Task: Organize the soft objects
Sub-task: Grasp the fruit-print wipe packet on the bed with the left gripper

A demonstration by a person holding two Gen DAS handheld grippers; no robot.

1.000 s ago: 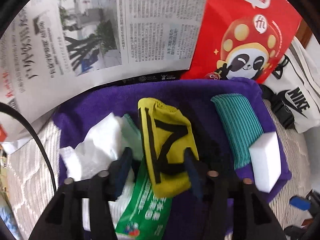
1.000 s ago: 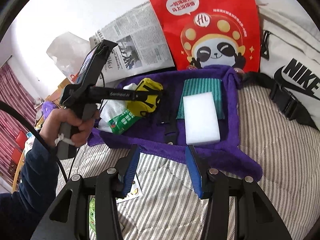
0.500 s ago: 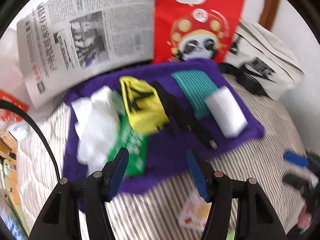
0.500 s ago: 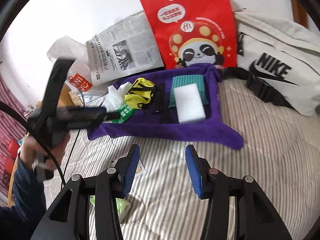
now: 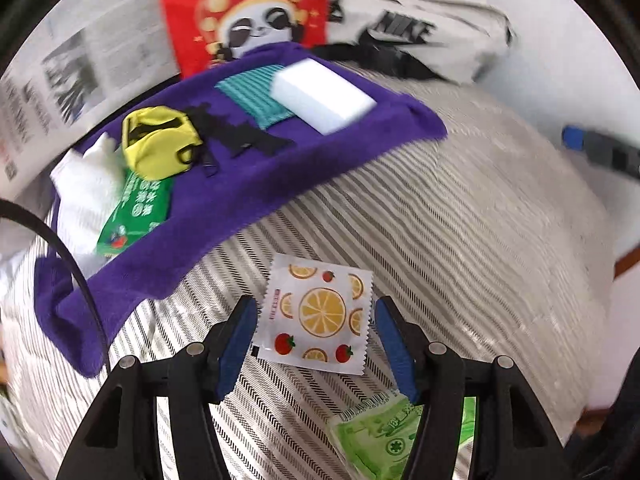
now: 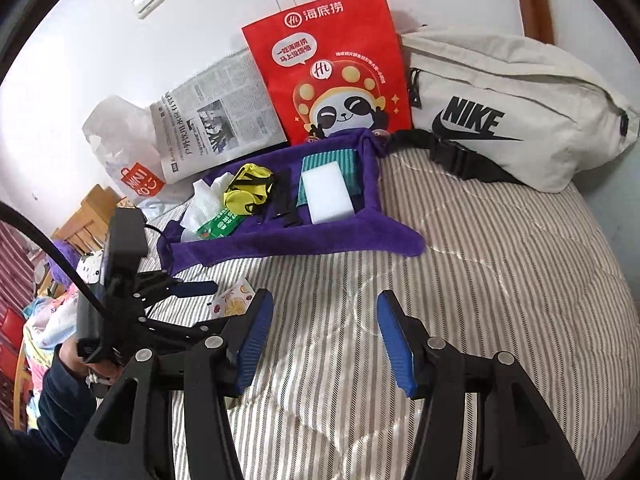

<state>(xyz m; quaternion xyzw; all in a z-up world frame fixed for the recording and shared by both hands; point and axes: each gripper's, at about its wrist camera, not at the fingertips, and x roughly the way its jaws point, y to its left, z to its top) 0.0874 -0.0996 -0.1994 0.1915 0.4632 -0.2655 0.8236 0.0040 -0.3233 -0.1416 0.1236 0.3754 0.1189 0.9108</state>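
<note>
The left hand-held gripper hovers half open, empty, astride the white fruit-printed sachet on the striped bed. Next, I'd judge: lower, pinch, carry to the purple towel. The right hand-held gripper, just widened, holds nothing.

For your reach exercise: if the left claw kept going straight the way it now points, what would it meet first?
Most likely the fruit-printed packet, which lies on the striped bedcover between the open left claw's fingers. The fisheye view leaves the remaining gap unclear.
</note>
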